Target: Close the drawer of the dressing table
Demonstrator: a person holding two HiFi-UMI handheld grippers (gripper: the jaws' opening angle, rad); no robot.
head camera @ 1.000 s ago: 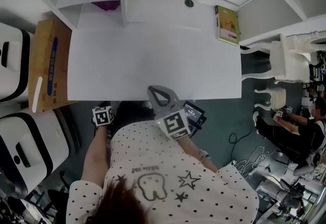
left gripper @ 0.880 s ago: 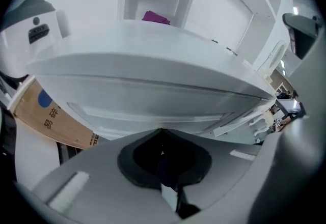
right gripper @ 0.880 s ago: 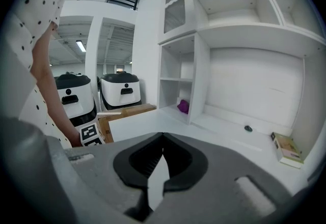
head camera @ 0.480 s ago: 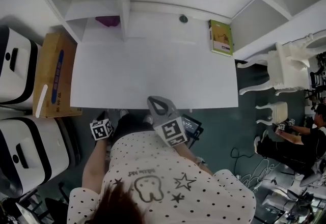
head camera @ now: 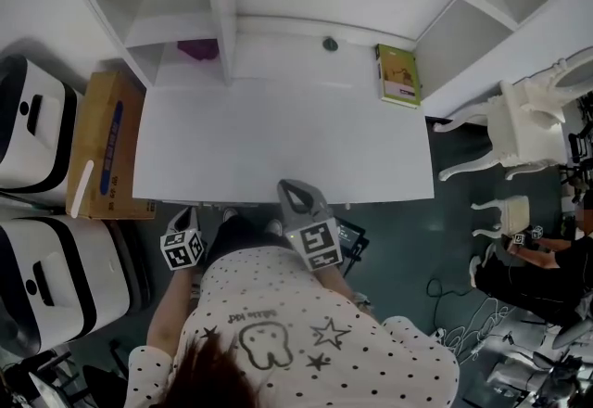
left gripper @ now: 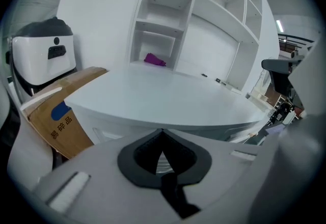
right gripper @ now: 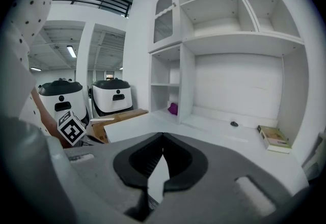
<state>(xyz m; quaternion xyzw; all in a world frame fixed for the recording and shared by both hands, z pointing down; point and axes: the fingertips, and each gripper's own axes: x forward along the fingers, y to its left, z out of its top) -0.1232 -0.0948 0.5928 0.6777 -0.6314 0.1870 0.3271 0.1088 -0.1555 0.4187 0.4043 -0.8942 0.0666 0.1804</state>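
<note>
The white dressing table [head camera: 278, 133] fills the middle of the head view. In the left gripper view its drawer front [left gripper: 104, 133] shows under the top edge and looks flush with the table. No drawer sticks out in the head view. My left gripper [left gripper: 162, 132] is shut on nothing, just in front of the table's front edge; its marker cube [head camera: 182, 248] sits left of the person's body. My right gripper [head camera: 295, 193] pokes over the front edge near the middle. Its jaws [right gripper: 162, 135] are shut and hold nothing.
A cardboard box [head camera: 107, 142] stands against the table's left side, with two white machines [head camera: 37, 119] beyond it. A purple thing [head camera: 196, 48] lies in the left shelf, and a book [head camera: 398, 75] and small dark knob [head camera: 330, 44] at the back. A white chair [head camera: 523, 133] stands right.
The left gripper's cube has drawn back from the table's front edge toward the person. The right gripper's tip stays over the front edge. The head camera has shifted a little.
</note>
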